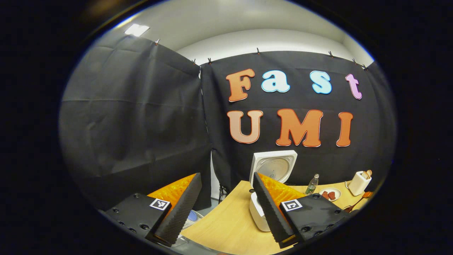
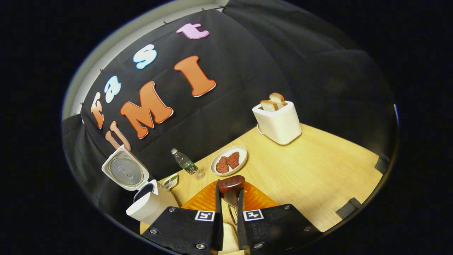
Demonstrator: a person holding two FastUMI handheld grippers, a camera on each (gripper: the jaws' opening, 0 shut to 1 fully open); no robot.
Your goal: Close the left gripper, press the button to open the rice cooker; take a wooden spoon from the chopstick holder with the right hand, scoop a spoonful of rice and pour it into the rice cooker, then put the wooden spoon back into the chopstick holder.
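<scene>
The right claw (image 2: 229, 209) is clamped on the handle of the dark brown wooden spoon (image 2: 231, 185), both fingers pressing it, with the spoon's bowl sticking out just past the fingertips above the light wooden table (image 2: 318, 170). Beyond the spoon, the right gripper view shows a white oval plate (image 2: 229, 160) with two reddish pieces of food, a small clear plastic bottle (image 2: 184, 162) and a white toaster (image 2: 278, 121) holding two bread slices. At lower left stands the white rice cooker (image 2: 148, 203) with its lid (image 2: 125, 171) raised.

The left claw (image 1: 226, 209) has its fingers wide apart, holding nothing. In the left gripper view the open rice cooker (image 1: 272, 168) sits partly behind the right-hand finger, close to the table (image 1: 226, 223) edge. Farther right are the bottle (image 1: 312, 184), the plate (image 1: 330, 194), the toaster (image 1: 359, 182), and the spoon (image 1: 357, 202) at the far edge.
</scene>
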